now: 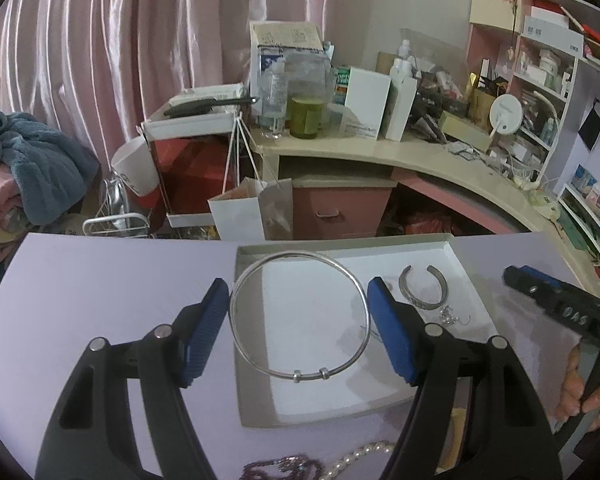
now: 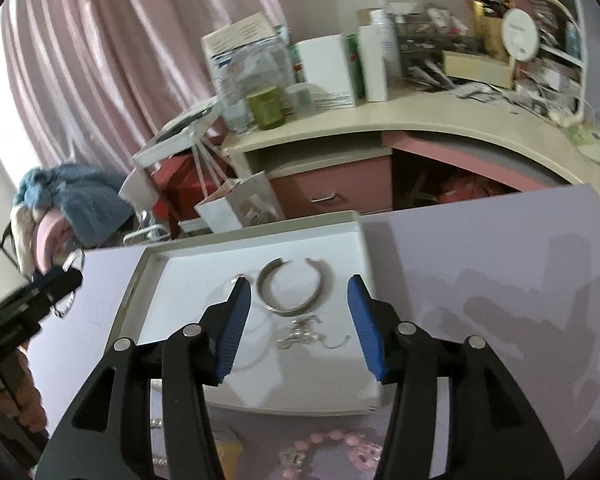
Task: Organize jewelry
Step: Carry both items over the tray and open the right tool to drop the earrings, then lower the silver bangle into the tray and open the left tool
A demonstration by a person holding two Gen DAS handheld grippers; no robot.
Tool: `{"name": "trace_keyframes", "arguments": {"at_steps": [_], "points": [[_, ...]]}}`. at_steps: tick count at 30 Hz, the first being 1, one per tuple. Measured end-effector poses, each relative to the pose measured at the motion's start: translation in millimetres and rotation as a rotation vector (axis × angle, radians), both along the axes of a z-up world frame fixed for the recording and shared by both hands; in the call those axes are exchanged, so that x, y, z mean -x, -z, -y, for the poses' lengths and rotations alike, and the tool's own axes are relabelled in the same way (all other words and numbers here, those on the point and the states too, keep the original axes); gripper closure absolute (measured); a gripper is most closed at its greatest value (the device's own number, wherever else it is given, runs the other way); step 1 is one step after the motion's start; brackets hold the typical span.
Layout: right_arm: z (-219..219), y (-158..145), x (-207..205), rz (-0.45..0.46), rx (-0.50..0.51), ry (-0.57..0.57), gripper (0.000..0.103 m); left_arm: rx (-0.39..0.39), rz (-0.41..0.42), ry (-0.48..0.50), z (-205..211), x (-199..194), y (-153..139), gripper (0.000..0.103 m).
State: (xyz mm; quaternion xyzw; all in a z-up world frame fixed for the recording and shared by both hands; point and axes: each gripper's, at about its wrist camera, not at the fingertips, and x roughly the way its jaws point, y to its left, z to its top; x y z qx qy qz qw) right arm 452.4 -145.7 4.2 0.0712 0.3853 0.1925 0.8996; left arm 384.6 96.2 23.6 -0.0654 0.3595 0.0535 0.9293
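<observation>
A shallow white tray [image 1: 466, 264] sits on the lilac table. A large silver bangle with two small beads [image 1: 236, 296] is between the blue pads of my left gripper [image 1: 300, 332], touching both pads and tilted over the tray's left part. A silver open cuff [image 1: 422, 294] and a small silver chain piece [image 1: 450, 316] lie in the tray's right part. My right gripper [image 2: 300, 328] is open and empty just above the cuff [image 2: 294, 294] and chain piece [image 2: 300, 334]. The tray's rim [image 2: 260, 230] shows there too.
A pearl strand [image 1: 360, 458] and a purple bead strand [image 1: 280, 466] lie on the table in front of the tray. Pink beads [image 2: 332, 446] lie near the right gripper. A cluttered desk [image 1: 380, 148], a paper bag [image 1: 252, 212] and pink curtains stand beyond the table.
</observation>
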Motion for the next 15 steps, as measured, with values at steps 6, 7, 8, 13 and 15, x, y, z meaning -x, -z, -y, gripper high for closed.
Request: {"name": "trace_keyframes", "arguments": {"at_steps": [6, 7, 8, 13, 15], "points": [[15.8, 7.8, 0.4, -0.028, -0.015, 0.047, 0.051, 0.012, -0.038, 0.005, 5.5, -18.3, 21.0, 0.032], [17.0, 9.1, 0.7, -0.032, -0.017, 0.049, 0.051, 0.016, -0.046, 0.004, 5.7, -22.3, 25.1, 0.032], [17.9, 10.6, 0.6, -0.039, -0.02, 0.051, 0.051, 0.021, -0.06, 0.003, 6.0, -28.2, 30.7, 0.032], [20.7, 19.0, 5.3, -0.06, -0.019, 0.06, 0.051, 0.04, -0.121, -0.011, 5.3, -50.8, 54.3, 0.032], [21.8, 22.1, 7.3, -0.065, -0.009, 0.061, 0.051, 0.036, -0.142, -0.011, 5.3, -59.5, 62.2, 0.032]]}}
